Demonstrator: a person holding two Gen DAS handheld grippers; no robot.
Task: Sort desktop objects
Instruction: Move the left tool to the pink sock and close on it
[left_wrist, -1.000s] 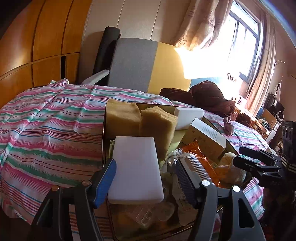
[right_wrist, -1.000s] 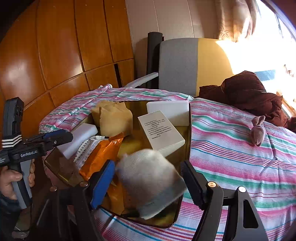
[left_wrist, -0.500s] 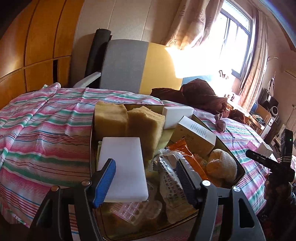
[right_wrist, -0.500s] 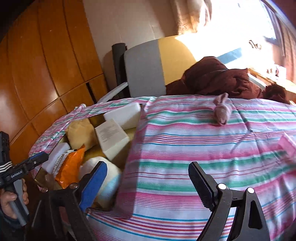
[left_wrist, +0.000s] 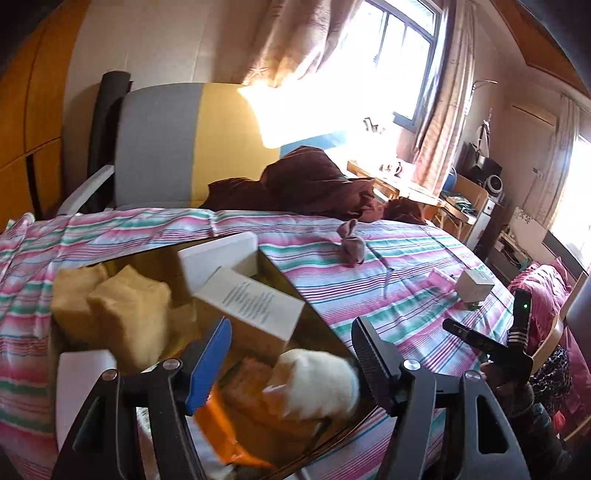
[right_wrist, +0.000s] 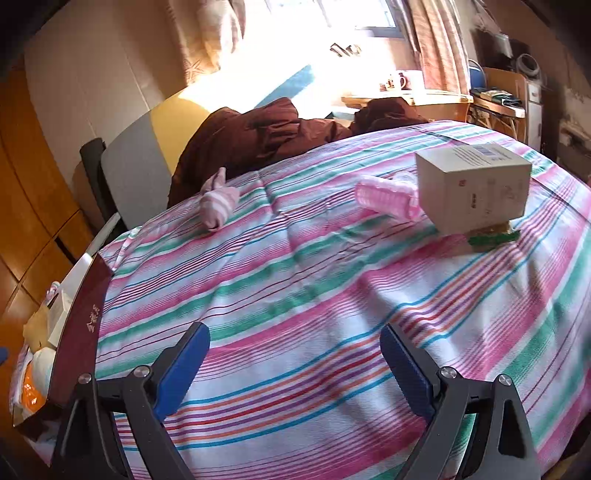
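A dark glossy tray (left_wrist: 284, 275) on the striped cloth holds yellow sponges (left_wrist: 125, 314), white foam blocks (left_wrist: 218, 254), a white carton (left_wrist: 251, 302), an orange packet (left_wrist: 221, 432) and a white knit cap (left_wrist: 317, 384). My left gripper (left_wrist: 291, 325) hovers open above the cap, its pads not pressing on it. My right gripper (right_wrist: 293, 332) hangs over bare cloth, jaws opening, nothing between them. Ahead of it lie a pink striped sock (right_wrist: 218, 201), a pink roller (right_wrist: 384, 197) and a white box (right_wrist: 476, 184) resting on a green item (right_wrist: 491, 238).
The tray's maroon side (right_wrist: 81, 332) shows at the left edge of the right wrist view. A brown blanket (left_wrist: 306, 181) and a grey-and-yellow chair (left_wrist: 166, 144) stand behind the table. A hand holding the other gripper's body (left_wrist: 517, 332) is at the right.
The right gripper let the white knit cap go into the tray, swung right over the cloth and widened. The left gripper swung right, from the white foam block to above the cap.
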